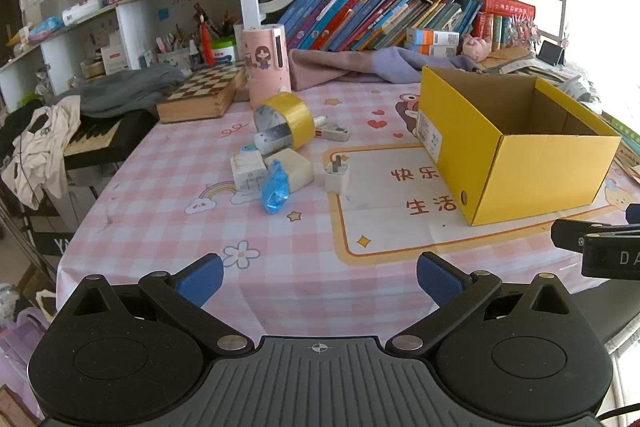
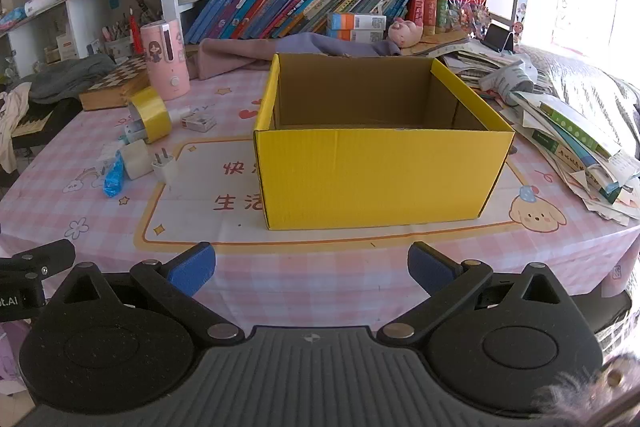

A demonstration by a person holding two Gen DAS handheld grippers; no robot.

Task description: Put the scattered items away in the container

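Near the table's front edge, the left tool (image 1: 319,277) and right tool (image 2: 311,269) are both hovering released, gripping nothing. Scattered items, with the white plug (image 1: 336,178) nearest the yellow box (image 1: 516,147), are lying toward the left edge. Taking the plug first, gripping its body squarely, looks wisest.

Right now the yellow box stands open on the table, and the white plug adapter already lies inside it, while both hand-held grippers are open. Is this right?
Not quite. The white plug adapter is not inside the yellow box; it stands on the table left of it, as the left wrist view shows. The box is open, and the left hand-held gripper and right hand-held gripper are open.
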